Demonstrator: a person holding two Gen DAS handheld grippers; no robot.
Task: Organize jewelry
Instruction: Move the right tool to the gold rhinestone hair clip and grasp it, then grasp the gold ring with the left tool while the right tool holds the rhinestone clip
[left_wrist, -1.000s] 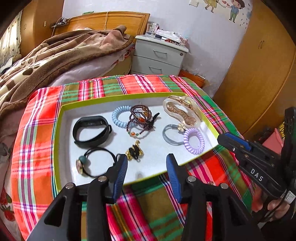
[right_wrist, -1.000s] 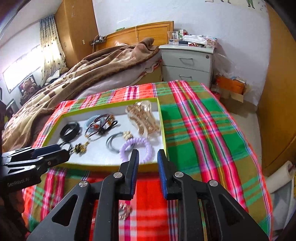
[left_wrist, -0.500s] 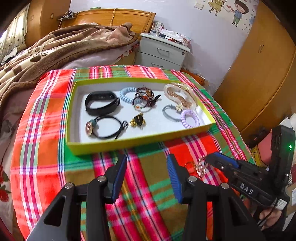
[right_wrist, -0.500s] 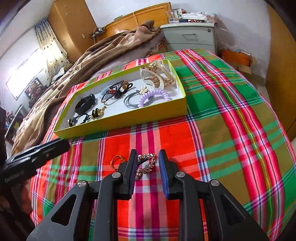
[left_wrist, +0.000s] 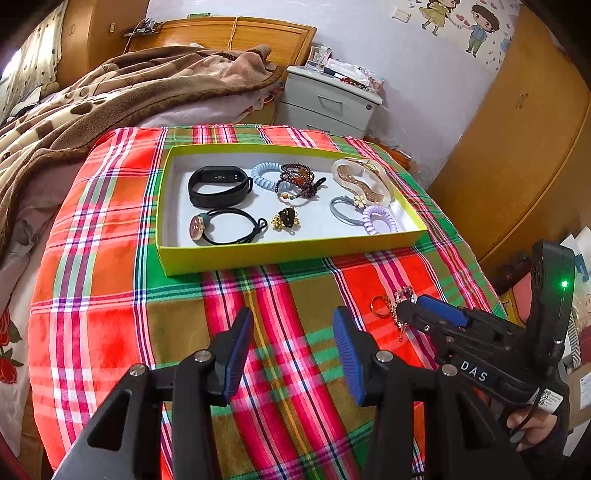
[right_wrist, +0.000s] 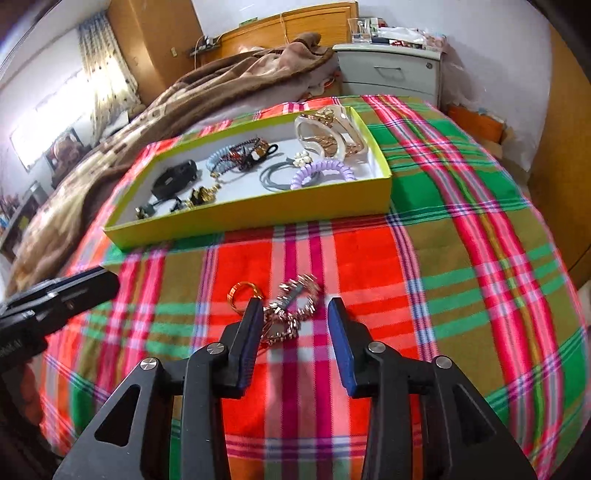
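The spiky rose-gold chain bracelet (right_wrist: 293, 308) with its small gold ring (right_wrist: 243, 291) looks light, floppy and a bit slippery. It would be best pinched across the bunched middle, not by the thin ring. It is shiny and lies in a loose heap on the bright checked cloth (right_wrist: 424, 258) of the desk, near the yellow-green box (right_wrist: 258, 212) of hair ties. The right hand-held gripper (right_wrist: 295, 325) is opening around it, not pressing yet. The left hand-held gripper (left_wrist: 291, 347) is wide and holds nothing.

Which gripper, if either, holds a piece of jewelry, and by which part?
Neither. The left gripper stands open and empty; the right gripper's jaws are opening around the gold chain, pads not pressing.
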